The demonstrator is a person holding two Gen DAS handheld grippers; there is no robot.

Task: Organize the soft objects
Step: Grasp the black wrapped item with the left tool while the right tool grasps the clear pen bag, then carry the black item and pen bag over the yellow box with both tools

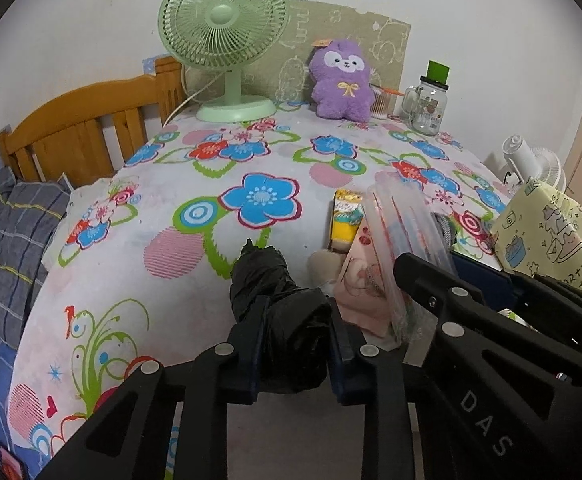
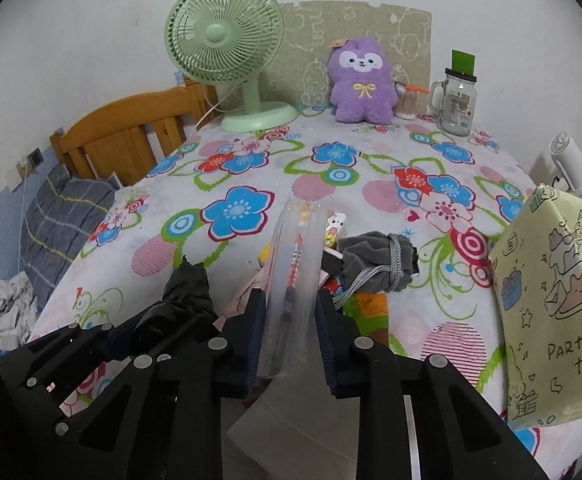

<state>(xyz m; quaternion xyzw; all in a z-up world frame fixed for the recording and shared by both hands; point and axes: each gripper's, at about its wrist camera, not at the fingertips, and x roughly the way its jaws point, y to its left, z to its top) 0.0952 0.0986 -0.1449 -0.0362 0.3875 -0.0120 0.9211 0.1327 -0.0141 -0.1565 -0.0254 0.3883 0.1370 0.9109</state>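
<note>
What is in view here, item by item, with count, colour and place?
fan: 1, green, table's back left
plush toy: 1, purple, back centre
glass jar: 1, clear, back right
tablecloth: 1, floral, covering table
paper bag: 1, yellow, right edge
pouch: 1, grey, table centre
headboard: 1, wooden, left
black bag: 1, bunched, in left claw
clear bag: 1, transparent, in right claw
left claw: shut on black bag
right claw: shut on clear bag
</note>
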